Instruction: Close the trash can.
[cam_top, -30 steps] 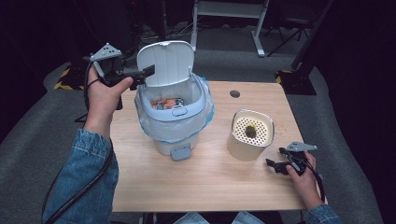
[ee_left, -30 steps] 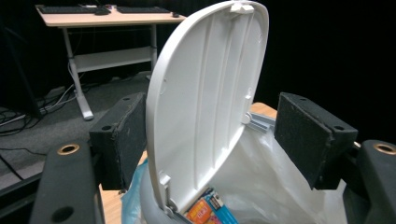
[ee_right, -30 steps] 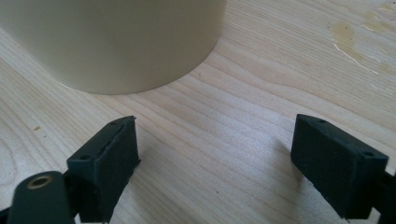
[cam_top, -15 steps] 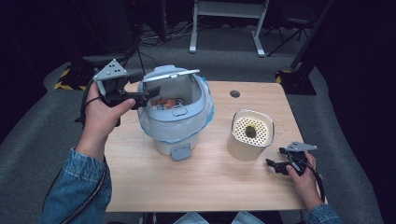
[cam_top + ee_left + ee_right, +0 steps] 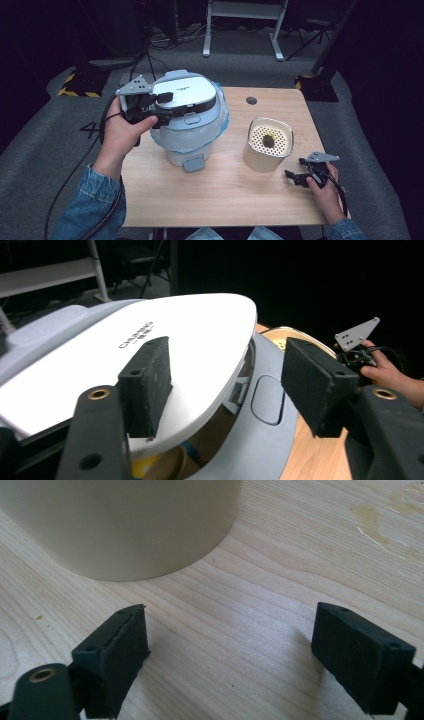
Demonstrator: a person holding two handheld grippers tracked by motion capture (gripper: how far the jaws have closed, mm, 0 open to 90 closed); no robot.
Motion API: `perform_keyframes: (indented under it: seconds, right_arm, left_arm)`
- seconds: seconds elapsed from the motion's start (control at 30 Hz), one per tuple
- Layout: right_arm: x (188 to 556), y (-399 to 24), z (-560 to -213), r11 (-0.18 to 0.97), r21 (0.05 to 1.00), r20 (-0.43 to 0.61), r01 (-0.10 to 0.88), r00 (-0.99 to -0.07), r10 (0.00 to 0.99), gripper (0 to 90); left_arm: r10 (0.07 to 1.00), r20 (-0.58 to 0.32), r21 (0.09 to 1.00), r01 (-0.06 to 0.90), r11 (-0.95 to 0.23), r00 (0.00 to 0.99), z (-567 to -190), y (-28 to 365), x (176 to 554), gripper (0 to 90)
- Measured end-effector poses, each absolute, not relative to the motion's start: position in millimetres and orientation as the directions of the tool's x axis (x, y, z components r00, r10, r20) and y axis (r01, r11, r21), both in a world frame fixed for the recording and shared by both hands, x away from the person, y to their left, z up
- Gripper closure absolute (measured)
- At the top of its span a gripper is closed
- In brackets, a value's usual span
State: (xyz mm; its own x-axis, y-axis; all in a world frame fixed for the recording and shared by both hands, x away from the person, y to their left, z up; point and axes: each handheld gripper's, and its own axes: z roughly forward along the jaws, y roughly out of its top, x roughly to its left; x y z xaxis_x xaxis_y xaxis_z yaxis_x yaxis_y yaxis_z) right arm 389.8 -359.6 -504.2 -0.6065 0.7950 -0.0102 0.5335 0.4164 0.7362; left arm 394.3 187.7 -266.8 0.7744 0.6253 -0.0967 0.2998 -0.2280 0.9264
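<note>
A white and pale-blue lidded bin (image 5: pixel 187 145) lined with a blue bag stands at the table's centre left. Its white lid (image 5: pixel 185 92) is tilted down, almost shut, with a narrow gap at the front. My left gripper (image 5: pixel 167 106) is open at the lid's left side. In the left gripper view one pad (image 5: pixel 150 377) lies on the lid (image 5: pixel 190 335) and the other pad hangs off its edge beside the bin body (image 5: pixel 265 415). My right gripper (image 5: pixel 295 176) rests open on the table just right of a cream container (image 5: pixel 268 145), with nothing between its pads (image 5: pixel 117 655).
The cream container (image 5: pixel 125 525) has a perforated top with a dark lump on it. The wooden table (image 5: pixel 225 200) has bare room in front of both vessels. A grey tab (image 5: pixel 193 163) juts from the bin's front. A round hole (image 5: pixel 251 100) sits near the table's far edge.
The bin's lid has swung down from upright to nearly shut, and my left gripper has moved right and down with it. The right gripper has stayed put.
</note>
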Motion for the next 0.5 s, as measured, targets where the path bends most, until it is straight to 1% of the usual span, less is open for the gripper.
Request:
perform_keyframes:
  seconds: [0.03,0.13,0.23,0.27,0.3,0.33,0.4,0.5]
  right_arm:
    - [389.9,-359.6,-504.2,0.417,0.736,-0.011,0.533,-0.607,0.795,15.2]
    - [389.8,-359.6,-504.2,0.416,0.736,-0.010,0.533,-0.606,0.795,15.2]
    - [389.8,-359.6,-504.2,0.416,0.736,-0.010,0.533,-0.607,0.795,15.2]
    - [389.8,-359.5,-504.2,0.416,0.736,-0.010,0.533,-0.607,0.795,15.2]
    - [389.8,-359.5,-504.2,0.416,0.736,-0.010,0.533,-0.607,0.795,15.2]
    - [389.8,-359.5,-504.2,0.416,0.736,-0.010,0.533,-0.606,0.795,15.2]
    - [389.8,-359.5,-504.2,0.416,0.736,-0.010,0.533,-0.607,0.795,15.2]
    - [389.8,-359.5,-504.2,0.416,0.736,-0.010,0.533,-0.606,0.795,15.2]
  left_arm:
    - [0.618,-0.116,0.925,0.311,-0.218,0.778,-268.9,184.3,396.1,40.0]
    - [0.622,-0.121,0.920,0.322,-0.222,0.773,-272.2,180.3,400.4,42.0]
    - [0.639,-0.117,0.918,0.329,-0.222,0.760,-275.5,177.6,405.4,42.7]
    - [0.651,-0.104,0.917,0.325,-0.229,0.752,-276.3,177.0,406.8,42.4]
    - [0.651,-0.104,0.917,0.325,-0.229,0.752,-276.3,177.0,406.8,40.4]
    - [0.672,-0.083,0.921,0.314,-0.231,0.736,-277.8,175.5,409.0,38.7]
    - [0.677,-0.088,0.921,0.318,-0.223,0.730,-278.8,174.5,410.9,34.3]
    - [0.685,-0.082,0.920,0.319,-0.228,0.724,-279.4,173.8,411.9,34.7]
